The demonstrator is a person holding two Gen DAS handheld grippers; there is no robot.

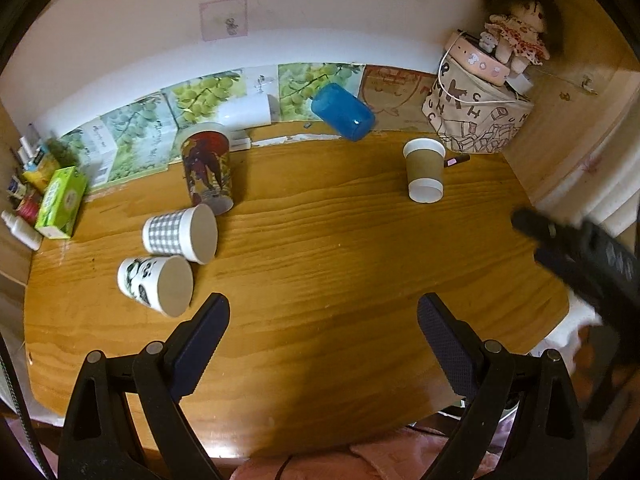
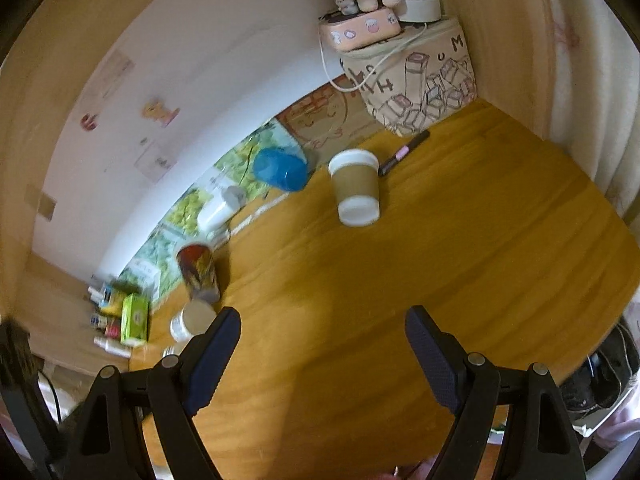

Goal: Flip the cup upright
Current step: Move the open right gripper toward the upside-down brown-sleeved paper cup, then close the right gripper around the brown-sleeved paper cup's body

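Observation:
A brown paper cup with white rim (image 1: 425, 170) stands on the wooden table (image 1: 320, 280) at the back right; it also shows in the right wrist view (image 2: 356, 186). It appears upside down, narrow end toward me. A gingham cup (image 1: 180, 234) and a panda-face cup (image 1: 156, 285) lie on their sides at the left. A red picture cup (image 1: 208, 168) stands behind them. A blue cup (image 1: 343, 112) lies tipped at the back. My left gripper (image 1: 323, 314) is open and empty above the table. My right gripper (image 2: 322, 326) is open and empty, well short of the brown cup.
A printed fabric bag (image 1: 476, 120) with a pink box and a doll (image 1: 518, 36) on top stands at the back right. A pen (image 2: 404, 152) lies beside the brown cup. A green box (image 1: 60, 202) and small bottles crowd the left edge. A white cup (image 1: 248, 110) lies at the wall.

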